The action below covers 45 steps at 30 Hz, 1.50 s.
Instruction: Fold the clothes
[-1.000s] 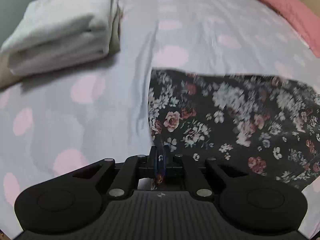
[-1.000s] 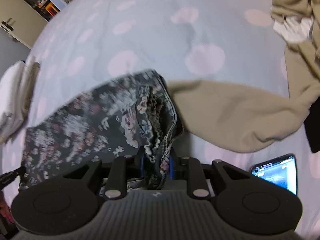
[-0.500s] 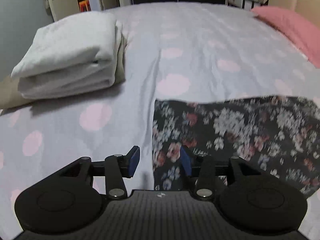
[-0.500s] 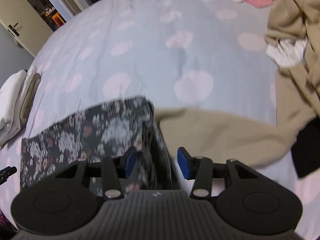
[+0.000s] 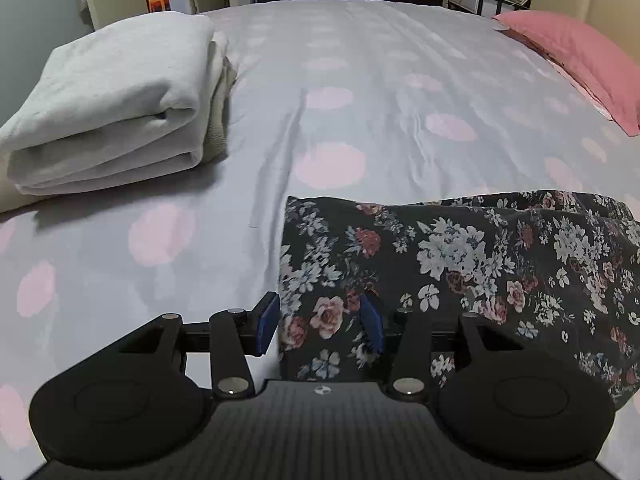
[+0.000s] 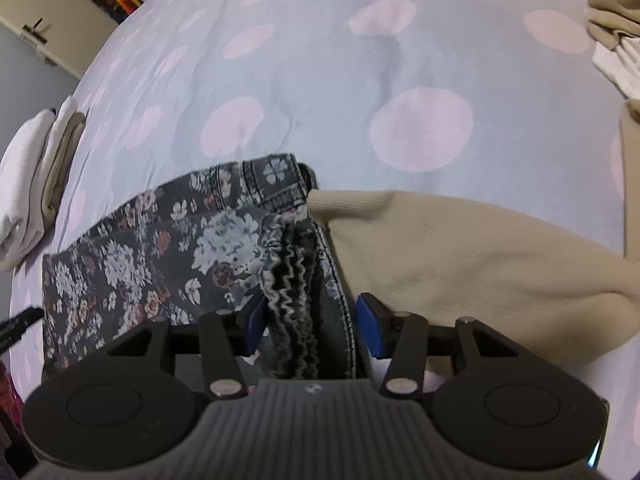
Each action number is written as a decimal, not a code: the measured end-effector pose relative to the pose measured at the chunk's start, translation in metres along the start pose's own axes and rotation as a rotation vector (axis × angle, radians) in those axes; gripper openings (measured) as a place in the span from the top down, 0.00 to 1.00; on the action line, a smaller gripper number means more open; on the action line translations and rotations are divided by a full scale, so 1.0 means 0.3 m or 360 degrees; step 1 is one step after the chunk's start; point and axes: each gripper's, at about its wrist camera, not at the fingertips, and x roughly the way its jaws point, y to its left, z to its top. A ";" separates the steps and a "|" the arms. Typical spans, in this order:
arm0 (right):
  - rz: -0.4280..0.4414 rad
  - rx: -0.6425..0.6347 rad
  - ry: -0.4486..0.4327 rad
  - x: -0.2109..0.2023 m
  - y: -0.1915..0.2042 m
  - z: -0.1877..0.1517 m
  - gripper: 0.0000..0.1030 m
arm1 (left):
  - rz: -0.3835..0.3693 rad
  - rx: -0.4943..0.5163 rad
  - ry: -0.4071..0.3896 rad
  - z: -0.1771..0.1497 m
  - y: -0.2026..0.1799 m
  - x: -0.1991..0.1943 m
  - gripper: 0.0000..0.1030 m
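The dark floral-print folded garment (image 5: 460,264) lies flat on the bed's grey sheet with pink dots (image 5: 340,120). The left gripper (image 5: 320,328) hangs over its left edge with jaws apart, one blue pad off the cloth and the other above it, neither pressing. The right gripper (image 6: 310,320) straddles the gathered elastic waistband, jaws apart and not pinching. A beige knit garment (image 6: 460,256) lies just beside it; a stack of folded white towels (image 5: 116,104) sits well apart

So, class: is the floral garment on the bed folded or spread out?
Folded. The floral garment lies doubled on the bed, its gathered waistband layers stacked at one end.
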 end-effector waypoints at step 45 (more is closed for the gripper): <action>0.0126 -0.0776 0.0134 -0.140 1.177 -0.024 0.85 | -0.0047 -0.0305 -0.0199 0.021 0.163 -0.215 0.58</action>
